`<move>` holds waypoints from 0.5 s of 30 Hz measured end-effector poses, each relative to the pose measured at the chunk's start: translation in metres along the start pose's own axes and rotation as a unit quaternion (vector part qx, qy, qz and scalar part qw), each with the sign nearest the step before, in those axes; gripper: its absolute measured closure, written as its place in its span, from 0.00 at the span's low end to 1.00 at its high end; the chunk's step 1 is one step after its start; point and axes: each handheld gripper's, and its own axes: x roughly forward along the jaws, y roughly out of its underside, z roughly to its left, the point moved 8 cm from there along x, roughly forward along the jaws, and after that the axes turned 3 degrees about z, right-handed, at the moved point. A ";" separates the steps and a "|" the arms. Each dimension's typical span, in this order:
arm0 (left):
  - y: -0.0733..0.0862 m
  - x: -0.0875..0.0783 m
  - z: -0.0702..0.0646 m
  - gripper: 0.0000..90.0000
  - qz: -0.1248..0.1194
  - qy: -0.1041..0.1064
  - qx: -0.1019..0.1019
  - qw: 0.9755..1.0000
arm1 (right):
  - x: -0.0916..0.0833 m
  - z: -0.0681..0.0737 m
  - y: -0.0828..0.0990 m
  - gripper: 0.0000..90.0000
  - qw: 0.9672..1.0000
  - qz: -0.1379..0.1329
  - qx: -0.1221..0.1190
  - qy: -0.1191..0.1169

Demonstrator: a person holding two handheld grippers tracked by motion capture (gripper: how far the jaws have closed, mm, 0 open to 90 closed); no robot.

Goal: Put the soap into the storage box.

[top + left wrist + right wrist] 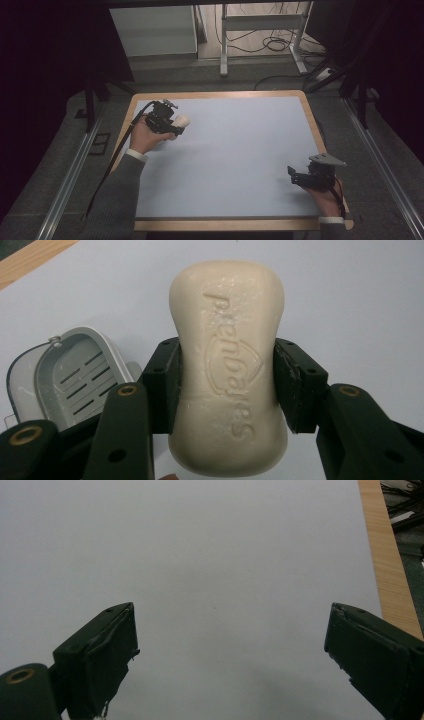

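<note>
Left gripper (227, 385): clamped on the bar of soap (229, 365), one pad against each long side at its narrowed waist; likely taken there because the pinched middle keeps a slick bar from sliding out.
Bar of soap: cream, embossed lettering facing up, held clear of the table (240, 150) near the far-left corner; in the high view, pale end (183, 121) poking out past the jaws towards the table's middle.
Soap dish (75, 375): grey, slotted drain insert inside, standing on the white surface just beside and below the left gripper; empty as far as visible, so probably where the bar goes or came from.
Carrying posture: bar roughly level, jaws gripping across the short width; leaves both ends free, handy for lowering lengthwise into the dish.
Right gripper (230, 655): released, jaws spread wide with nothing between them, over bare white surface.
Right gripper position (310, 177): near the near-right corner, well apart from soap and dish; seemingly parked out of the way while the left hand (145, 137) works.
Risk: wet-looking residue on the soap's face, so a slip under a loose grip seems possible.
Table edge (387, 570): wooden border along the right gripper's side.
</note>
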 end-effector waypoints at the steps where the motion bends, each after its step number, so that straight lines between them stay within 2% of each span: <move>1: 0.000 0.000 0.001 0.55 0.000 -0.001 -0.001 1.000 | 0.000 0.000 0.000 0.07 1.000 0.000 0.000 0.000; 15: -0.007 0.000 0.012 0.55 0.001 -0.008 -0.011 1.000 | 0.001 0.000 0.001 0.07 1.000 0.002 -0.001 0.000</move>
